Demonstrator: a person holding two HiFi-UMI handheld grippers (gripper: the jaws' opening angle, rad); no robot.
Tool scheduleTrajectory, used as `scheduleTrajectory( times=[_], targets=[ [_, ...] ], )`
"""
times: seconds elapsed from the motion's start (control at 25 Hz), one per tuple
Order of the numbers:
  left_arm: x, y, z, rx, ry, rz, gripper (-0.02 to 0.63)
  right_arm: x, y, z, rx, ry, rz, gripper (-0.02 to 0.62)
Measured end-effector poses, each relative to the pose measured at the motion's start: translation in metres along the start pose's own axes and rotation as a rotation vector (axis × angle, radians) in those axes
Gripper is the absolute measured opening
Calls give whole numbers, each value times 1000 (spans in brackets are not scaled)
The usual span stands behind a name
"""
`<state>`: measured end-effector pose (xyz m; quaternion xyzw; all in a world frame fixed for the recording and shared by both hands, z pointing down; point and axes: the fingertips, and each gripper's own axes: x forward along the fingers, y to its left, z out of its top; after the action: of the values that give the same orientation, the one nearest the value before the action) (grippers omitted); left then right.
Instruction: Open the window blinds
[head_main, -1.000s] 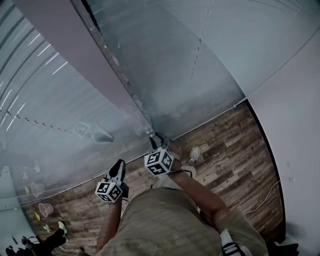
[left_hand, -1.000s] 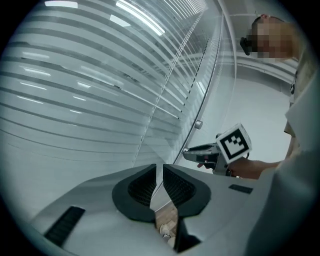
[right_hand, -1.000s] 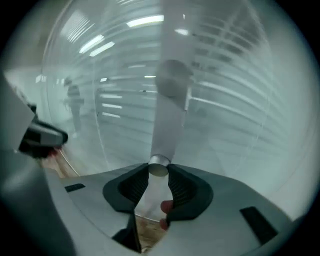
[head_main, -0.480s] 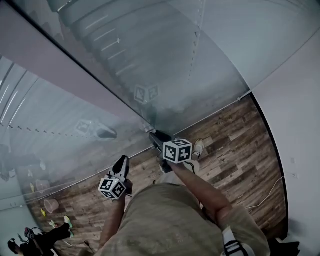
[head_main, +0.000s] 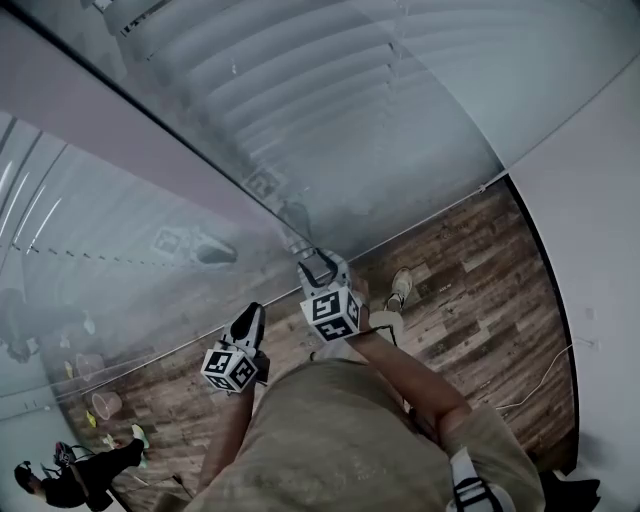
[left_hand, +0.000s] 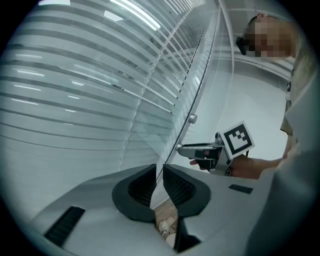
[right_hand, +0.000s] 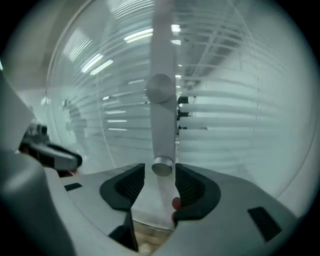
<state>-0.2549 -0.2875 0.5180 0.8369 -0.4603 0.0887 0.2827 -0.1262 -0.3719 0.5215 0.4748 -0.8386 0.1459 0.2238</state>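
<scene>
Right gripper (right_hand: 161, 176) jaws, just closing a little, stand apart around the grey cylindrical blind wand (right_hand: 162, 100) hanging before the white slatted blinds (head_main: 300, 90). Clamp squarely, twist steadily. Left gripper (left_hand: 159, 172) jaws narrow, empty.

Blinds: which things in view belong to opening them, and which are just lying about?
Job: window blinds; blind wand, its end between the jaws of the right claw, which have just been closing.
Lying about: small cups on the floor; white cable.
</scene>
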Motion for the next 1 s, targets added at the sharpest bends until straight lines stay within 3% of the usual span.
scheduleTrajectory(
  times=[0.16,0.24,0.28,0.32,0.36,0.4,0.52,0.56,0.64,0.76,0.88,0.96,1.0],
  targets=[
    [-2,3,-1,-8,-21,8,37,3,-10,-13,638,-36,225,189],
    [-7,1,-9,-16,-24,15,37,2,-12,-21,849,-44,287,189],
    [-9,-1,-11,-19,-25,16,37,1,-12,-23,903,-48,310,185],
    [-10,-1,-13,-20,-24,17,37,1,-10,-21,916,-50,325,147],
    [-11,-1,-13,-20,-23,17,37,2,-9,-19,863,-45,312,126],
    [-12,0,-14,-21,-21,17,37,2,-8,-16,712,-27,254,126],
    [-15,-3,-17,-24,-17,14,37,-1,-6,-13,-41,57,-51,124],
    [-16,-5,-18,-22,-17,12,37,-1,-5,-13,-145,68,-93,124],
    [-16,-8,-20,-15,-16,9,37,-3,-5,-14,-79,53,-53,126],
    [-14,-11,-23,-14,-14,10,37,-10,-11,-16,206,-28,81,178],
    [-6,-8,-20,-17,-11,15,37,-6,-22,-15,503,-54,195,179],
    [-4,-8,-18,-16,-11,14,37,-1,-25,-16,606,-48,227,170],
    [-4,-9,-18,-14,-11,13,37,0,-26,-17,631,-45,232,132]
  ],
)
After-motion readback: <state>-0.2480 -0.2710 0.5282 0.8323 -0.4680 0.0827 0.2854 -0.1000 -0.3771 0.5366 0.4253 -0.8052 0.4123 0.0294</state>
